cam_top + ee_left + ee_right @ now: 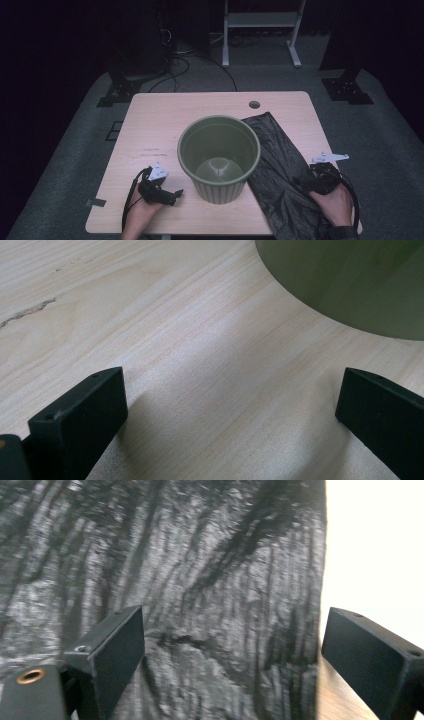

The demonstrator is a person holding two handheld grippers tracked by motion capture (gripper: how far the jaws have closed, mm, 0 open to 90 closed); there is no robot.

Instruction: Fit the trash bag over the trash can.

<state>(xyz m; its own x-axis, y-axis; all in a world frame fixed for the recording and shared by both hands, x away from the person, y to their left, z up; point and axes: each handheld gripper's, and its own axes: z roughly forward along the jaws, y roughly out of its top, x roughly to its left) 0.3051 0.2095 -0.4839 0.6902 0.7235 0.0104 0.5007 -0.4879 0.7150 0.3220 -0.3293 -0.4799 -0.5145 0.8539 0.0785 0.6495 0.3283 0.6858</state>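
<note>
Green ribbed bin (219,156) stands empty beside black bag (280,165); left claw (175,194) and right claw (306,181) gape.

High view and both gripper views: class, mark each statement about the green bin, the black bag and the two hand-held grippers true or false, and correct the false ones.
1. The green bin stands upright on the table. True.
2. The black bag is stuffed inside the bin. False: it lies flat on the table to the bin's right, and the bin holds nothing.
3. The left hand-held gripper has its jaws apart over bare wood. True.
4. The right hand-held gripper is clamped shut on the bag. False: its jaws stand wide open above the bag.
5. A round hole shows near the table's far edge. True.
</note>
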